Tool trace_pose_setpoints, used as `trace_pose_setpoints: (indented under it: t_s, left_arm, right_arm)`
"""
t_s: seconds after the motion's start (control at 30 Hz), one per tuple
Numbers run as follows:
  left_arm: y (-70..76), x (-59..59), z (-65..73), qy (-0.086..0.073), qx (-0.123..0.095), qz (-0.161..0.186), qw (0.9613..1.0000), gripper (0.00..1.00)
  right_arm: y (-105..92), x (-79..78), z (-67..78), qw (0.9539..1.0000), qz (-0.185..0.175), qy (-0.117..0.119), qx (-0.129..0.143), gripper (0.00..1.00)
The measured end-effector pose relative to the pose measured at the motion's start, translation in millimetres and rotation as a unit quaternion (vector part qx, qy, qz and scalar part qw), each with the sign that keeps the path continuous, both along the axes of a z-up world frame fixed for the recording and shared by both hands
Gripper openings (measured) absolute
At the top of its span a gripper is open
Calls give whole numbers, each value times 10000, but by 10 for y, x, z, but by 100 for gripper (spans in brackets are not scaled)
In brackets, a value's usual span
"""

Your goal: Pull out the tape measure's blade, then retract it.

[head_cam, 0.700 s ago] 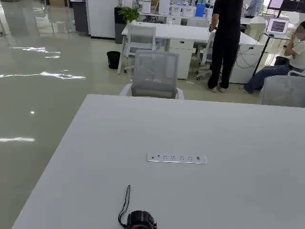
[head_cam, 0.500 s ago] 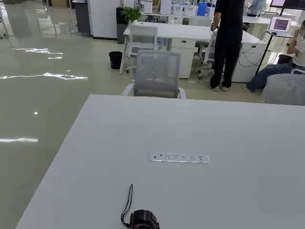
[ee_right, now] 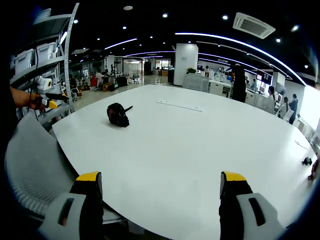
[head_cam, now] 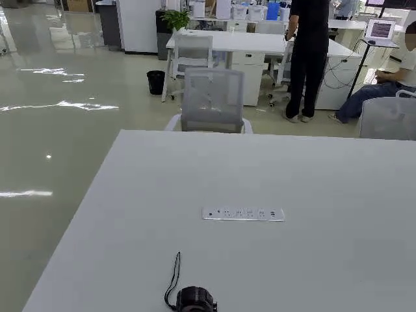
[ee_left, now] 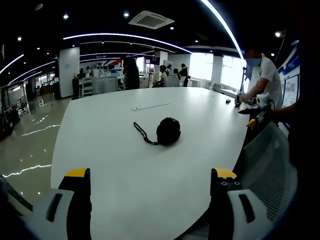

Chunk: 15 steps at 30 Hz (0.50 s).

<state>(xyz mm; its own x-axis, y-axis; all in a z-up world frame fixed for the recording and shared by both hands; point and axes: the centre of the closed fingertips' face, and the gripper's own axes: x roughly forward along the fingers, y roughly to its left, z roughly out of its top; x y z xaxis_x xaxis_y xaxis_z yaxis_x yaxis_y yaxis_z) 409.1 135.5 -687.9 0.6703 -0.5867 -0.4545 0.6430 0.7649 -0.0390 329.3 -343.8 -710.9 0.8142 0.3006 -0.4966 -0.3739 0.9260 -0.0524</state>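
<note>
Your left gripper (ee_left: 151, 173) and right gripper (ee_right: 162, 176) both hold their jaws wide apart, empty. The small black round-cased tape measure (ee_left: 168, 131) lies on the white bench (head_cam: 260, 175), straight ahead of the left jaws, and ahead and off to the left of the right jaws. The case looks hard, rounded and probably slick, so clamp its flat sides. Expect a thin, springy blade; its hook is too small to make out.

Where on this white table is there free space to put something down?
Bare: the table right of the power strip, and the band from it to the mesh chair. Occupied: the near edge, with the tape measure and its strap.
</note>
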Motion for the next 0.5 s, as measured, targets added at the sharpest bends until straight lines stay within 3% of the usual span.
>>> trace_pose_setpoints:
  t_s: [0.5]
  left_arm:
    - [-19,-11,-32,29,14,-43,10000,99]
  right_arm:
    - [14,41,9,10000,17,1,22,100]
